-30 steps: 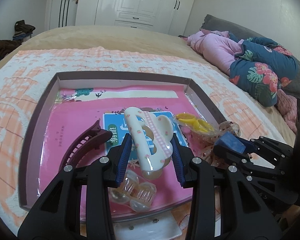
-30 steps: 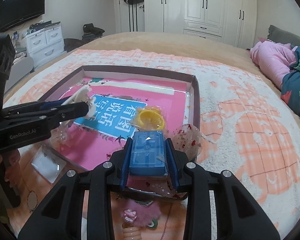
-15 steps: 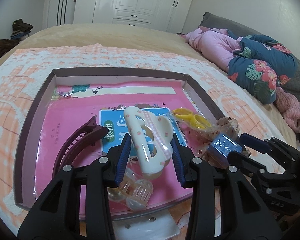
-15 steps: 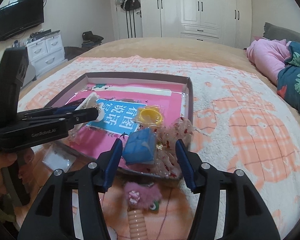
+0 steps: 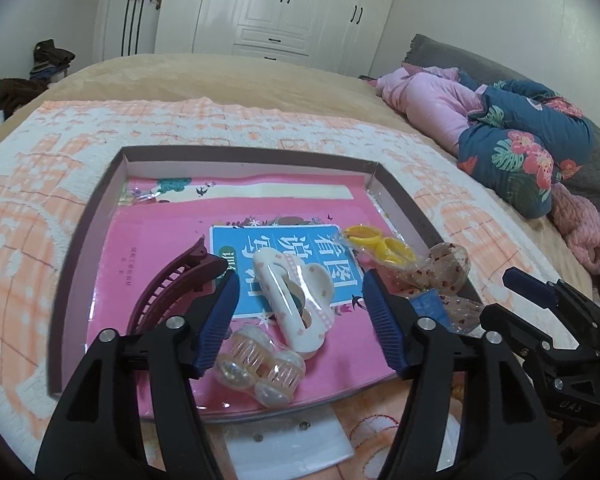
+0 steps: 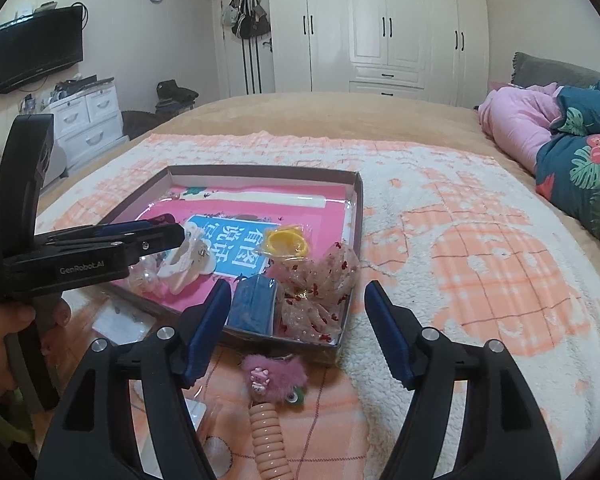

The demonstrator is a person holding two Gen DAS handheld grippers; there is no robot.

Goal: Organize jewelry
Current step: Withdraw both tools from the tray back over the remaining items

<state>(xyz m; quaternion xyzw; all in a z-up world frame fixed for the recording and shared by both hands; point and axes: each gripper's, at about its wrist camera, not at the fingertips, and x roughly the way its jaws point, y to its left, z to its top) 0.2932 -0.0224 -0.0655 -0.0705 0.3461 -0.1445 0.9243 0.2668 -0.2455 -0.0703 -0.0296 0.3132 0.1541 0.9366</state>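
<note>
Now both grippers are opening: the left gripper (image 5: pixel 300 312) frees the white hair clip (image 5: pixel 296 300) in the tray (image 5: pixel 400 208); the right gripper (image 6: pixel 296 320) holds nothing, so lift straight clear.

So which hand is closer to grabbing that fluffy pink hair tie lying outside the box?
The right. Its tongs, opening with nothing between them, sit just above the pink hair tie in front of the box. The left tongs are over the white hair clip inside it.
</note>
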